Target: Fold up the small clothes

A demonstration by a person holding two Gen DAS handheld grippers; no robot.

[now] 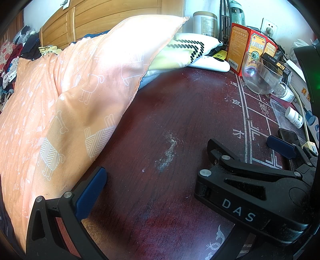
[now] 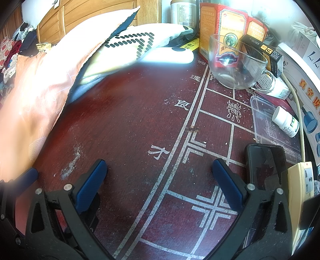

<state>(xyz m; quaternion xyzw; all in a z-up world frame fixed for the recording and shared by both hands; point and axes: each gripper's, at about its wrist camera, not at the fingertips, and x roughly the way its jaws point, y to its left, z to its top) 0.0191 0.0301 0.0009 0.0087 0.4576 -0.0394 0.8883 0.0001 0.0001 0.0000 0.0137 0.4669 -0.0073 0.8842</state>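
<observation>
While both tools hover low over the tabletop, the items are listed as follows.

- Left gripper: one blue-padded finger is seen at 7 o'clock, set wide to the side. Its partner is hidden behind the right tool's black body, so it is read as spread apart. Nothing is held.
- Right gripper: both fingers are seen at 7 and 5 o'clock, spread wide, with only bare tabletop between them.
- Patterned cloth: pale yellow with black dashes. It is laid at 12 o'clock, tucked partly under the pillow corner and well apart from both tools.
- Clothes heap: mixed colours, piled at 10 o'clock by the wooden headboard.
- Pillow: orange with white dog outlines. It is propped along the tabletop's 9 o'clock edge, just beside the left finger.
- Glass cup: upright at 2 o'clock, in front of the red boxes.
- Pill bottle: white, lying on its side at 3 o'clock.
- Phone: dark screen up at 4 o'clock, just beside the right finger.
- Power strip: cream, at 4 o'clock, beyond the phone.
</observation>
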